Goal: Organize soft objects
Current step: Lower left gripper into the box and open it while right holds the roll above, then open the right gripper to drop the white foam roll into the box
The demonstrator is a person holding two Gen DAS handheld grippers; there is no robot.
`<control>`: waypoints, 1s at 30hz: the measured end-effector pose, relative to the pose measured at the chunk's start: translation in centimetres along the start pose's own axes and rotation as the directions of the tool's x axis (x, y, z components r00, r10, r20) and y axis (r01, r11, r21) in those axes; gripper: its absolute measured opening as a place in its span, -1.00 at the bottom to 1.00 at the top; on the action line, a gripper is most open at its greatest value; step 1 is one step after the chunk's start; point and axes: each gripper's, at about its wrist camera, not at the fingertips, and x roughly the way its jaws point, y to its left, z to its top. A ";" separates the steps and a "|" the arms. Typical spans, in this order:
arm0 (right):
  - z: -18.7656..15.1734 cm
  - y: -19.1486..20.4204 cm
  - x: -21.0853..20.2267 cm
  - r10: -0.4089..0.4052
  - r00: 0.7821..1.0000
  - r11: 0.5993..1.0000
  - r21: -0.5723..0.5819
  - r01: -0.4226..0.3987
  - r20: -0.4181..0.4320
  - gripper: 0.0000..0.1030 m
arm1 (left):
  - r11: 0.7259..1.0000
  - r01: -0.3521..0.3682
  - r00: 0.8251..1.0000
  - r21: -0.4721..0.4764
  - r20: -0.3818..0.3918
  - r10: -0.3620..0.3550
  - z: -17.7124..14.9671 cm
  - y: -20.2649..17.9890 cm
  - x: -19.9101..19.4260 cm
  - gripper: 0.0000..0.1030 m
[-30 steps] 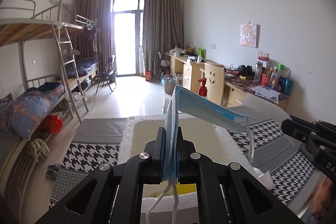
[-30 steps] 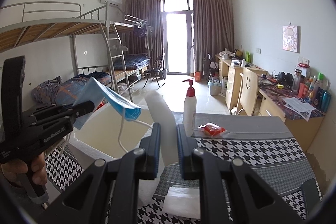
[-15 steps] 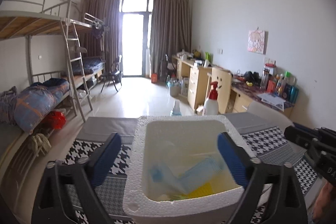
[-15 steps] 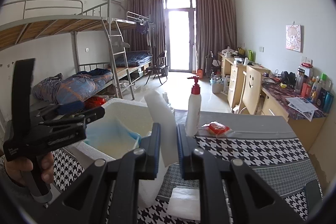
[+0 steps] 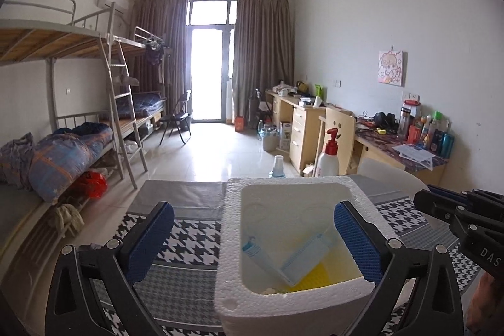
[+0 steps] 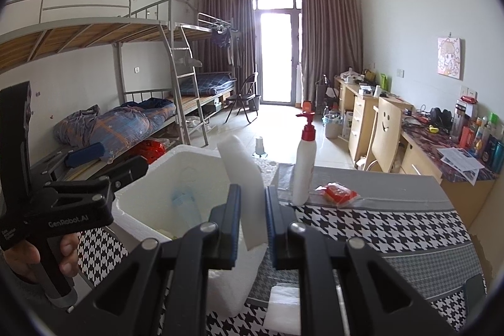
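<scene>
Face mask (image 5: 299,260) lies in the foam box (image 5: 231,241) between my wide left jaws; only my right view shows jaws pinching white foam sheet (image 6: 244,188).

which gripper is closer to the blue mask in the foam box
Left. The left gripper hangs open right over the foam box, straddling the blue mask; the right gripper holds a white foam piece beside the box.
</scene>
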 end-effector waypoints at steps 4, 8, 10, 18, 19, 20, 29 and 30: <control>0.2 0.3 0.4 0.014 1.000 1.000 -0.007 -0.014 -0.001 -0.65 | 1.000 -0.015 1.000 0.001 0.004 0.015 -0.1 0.1 -0.3 0.98; 0.3 0.6 1.0 0.032 0.999 0.999 -0.017 -0.032 -0.011 -0.65 | 1.000 -0.013 1.000 -0.008 0.002 0.013 -0.3 0.7 -0.5 0.98; 0.4 0.8 1.3 0.041 0.999 0.999 -0.019 -0.042 -0.017 -0.65 | 1.000 -0.019 1.000 -0.006 0.008 0.019 -0.5 0.9 -0.8 0.98; 0.5 1.7 1.9 0.063 0.998 0.998 -0.029 -0.064 -0.029 -0.65 | 1.000 -0.021 1.000 -0.005 0.007 0.021 -0.9 1.6 -1.2 0.98; 0.6 1.8 2.0 0.064 0.997 0.997 -0.031 -0.065 -0.031 -0.65 | 1.000 -0.019 1.000 -0.006 0.007 0.019 -0.9 1.7 -1.2 0.98; 0.6 1.9 2.1 0.065 0.997 0.997 -0.033 -0.066 -0.032 -0.65 | 1.000 -0.019 1.000 -0.007 0.009 0.019 -0.9 1.8 -1.3 0.98; 0.7 2.6 2.4 0.075 0.996 0.996 -0.040 -0.076 -0.044 -0.65 | 1.000 -0.021 1.000 0.003 0.016 0.020 -1.2 1.9 -2.0 0.98; 0.8 2.7 2.5 0.075 0.996 0.996 -0.041 -0.077 -0.045 -0.65 | 1.000 -0.020 1.000 0.003 0.015 0.020 -1.2 1.9 -2.0 0.98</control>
